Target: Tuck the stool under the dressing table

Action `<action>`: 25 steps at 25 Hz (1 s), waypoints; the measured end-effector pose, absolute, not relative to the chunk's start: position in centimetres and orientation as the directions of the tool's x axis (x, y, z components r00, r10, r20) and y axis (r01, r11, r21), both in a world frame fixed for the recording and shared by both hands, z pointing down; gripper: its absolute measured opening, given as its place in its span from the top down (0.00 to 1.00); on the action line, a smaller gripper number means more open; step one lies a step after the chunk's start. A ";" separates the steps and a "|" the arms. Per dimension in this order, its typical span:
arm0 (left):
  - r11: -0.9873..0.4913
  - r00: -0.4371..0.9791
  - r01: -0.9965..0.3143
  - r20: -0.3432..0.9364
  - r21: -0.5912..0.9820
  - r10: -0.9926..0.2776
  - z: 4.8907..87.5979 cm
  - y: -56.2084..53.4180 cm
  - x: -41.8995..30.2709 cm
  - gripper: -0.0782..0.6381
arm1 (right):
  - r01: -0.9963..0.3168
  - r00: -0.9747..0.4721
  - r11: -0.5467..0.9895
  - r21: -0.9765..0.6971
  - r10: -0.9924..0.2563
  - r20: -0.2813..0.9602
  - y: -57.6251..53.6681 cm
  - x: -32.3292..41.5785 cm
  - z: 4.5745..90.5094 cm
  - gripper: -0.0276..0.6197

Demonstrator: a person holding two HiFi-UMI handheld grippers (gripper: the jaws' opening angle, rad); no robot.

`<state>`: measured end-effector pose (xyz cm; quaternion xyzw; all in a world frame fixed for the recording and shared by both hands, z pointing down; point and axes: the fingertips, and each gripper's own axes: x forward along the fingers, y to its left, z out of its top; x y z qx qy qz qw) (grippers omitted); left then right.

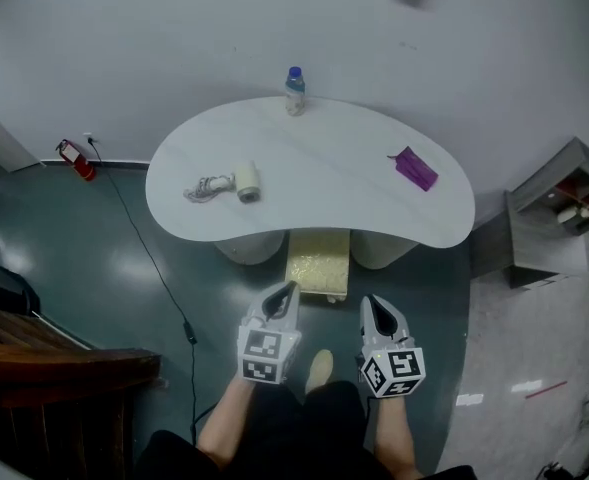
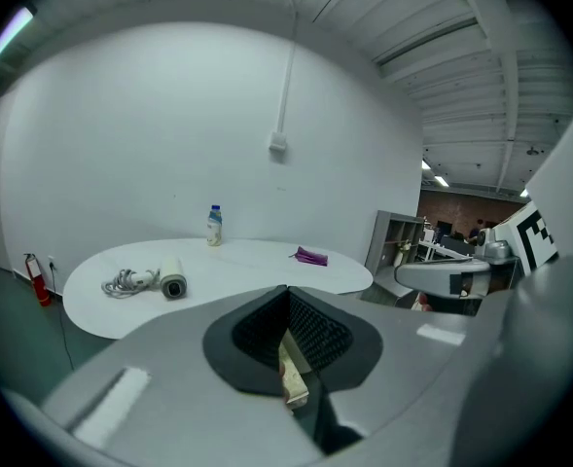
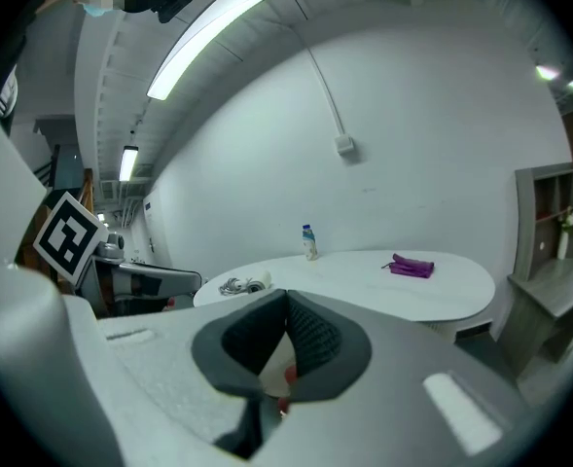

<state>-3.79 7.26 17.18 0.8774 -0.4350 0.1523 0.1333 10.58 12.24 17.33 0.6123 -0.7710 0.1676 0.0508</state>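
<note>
Stool (image 1: 319, 263): pale yellow seat, set between the two pedestals of the white table (image 1: 324, 163). Far part is under the top; near edge sticks out toward the person. Left gripper (image 1: 288, 290) and right gripper (image 1: 373, 304) are held side by side on the stool's near side. Jaws of both are pressed together, nothing gripped. On the table: bottle (image 1: 294, 91) at the back edge, purple pouch (image 1: 414, 168) to the right, white cylindrical device with coiled cord (image 1: 236, 182) to the left.
</note>
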 end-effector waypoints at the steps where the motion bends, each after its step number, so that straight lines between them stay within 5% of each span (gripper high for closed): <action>1: -0.589 0.578 -0.802 0.377 0.097 -0.724 16.4 7.4 -4.0 0.88 | -0.963 -0.240 0.191 -0.189 -0.930 0.278 12.5 10.5 16.6 0.95; 25: -0.671 0.648 -0.740 0.311 0.042 -0.695 7.1 10.7 -6.4 0.88 | -0.977 -0.180 0.149 -0.154 -0.961 0.211 16.9 9.3 7.8 0.95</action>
